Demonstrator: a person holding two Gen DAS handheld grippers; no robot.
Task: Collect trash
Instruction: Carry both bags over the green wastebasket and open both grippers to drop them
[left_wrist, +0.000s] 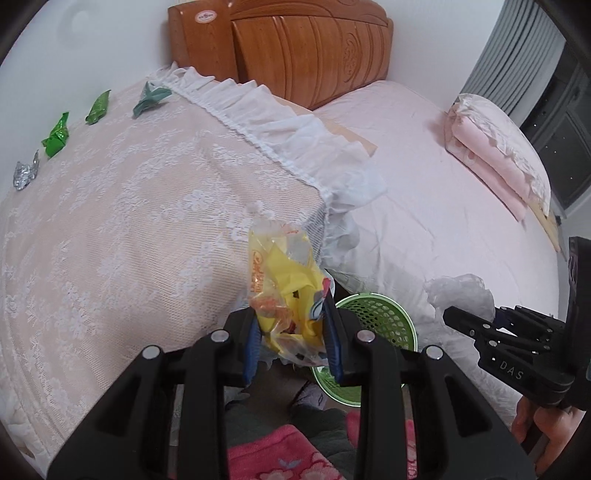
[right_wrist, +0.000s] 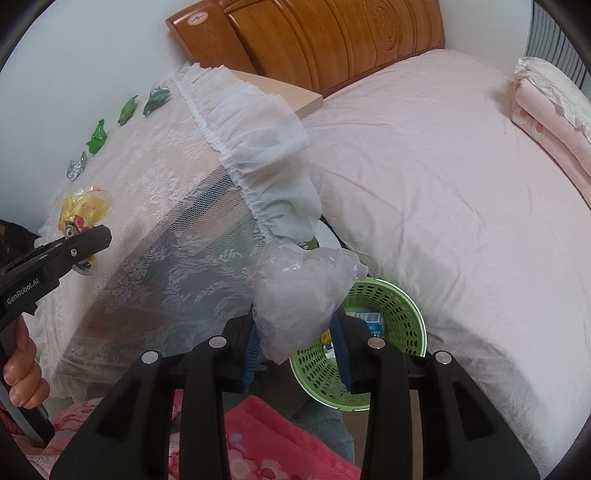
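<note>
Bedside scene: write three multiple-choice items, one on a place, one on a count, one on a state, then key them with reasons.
1. Where is the green basket?
A. on the bed
B. on the floor beside the bed
C. on the lace-covered table

2. How many wrappers lie in the row by the wall?
A. two
B. four
C. six

3. What does the left gripper hold?
A. a yellow wrapper
B. nothing
C. a pillow

Answers: 1 B, it sits low between the lace-covered table and the bed. 2 B, one silver wrapper plus three green ones. 3 A, the yellow wrapper is pinched between its pads.
</note>
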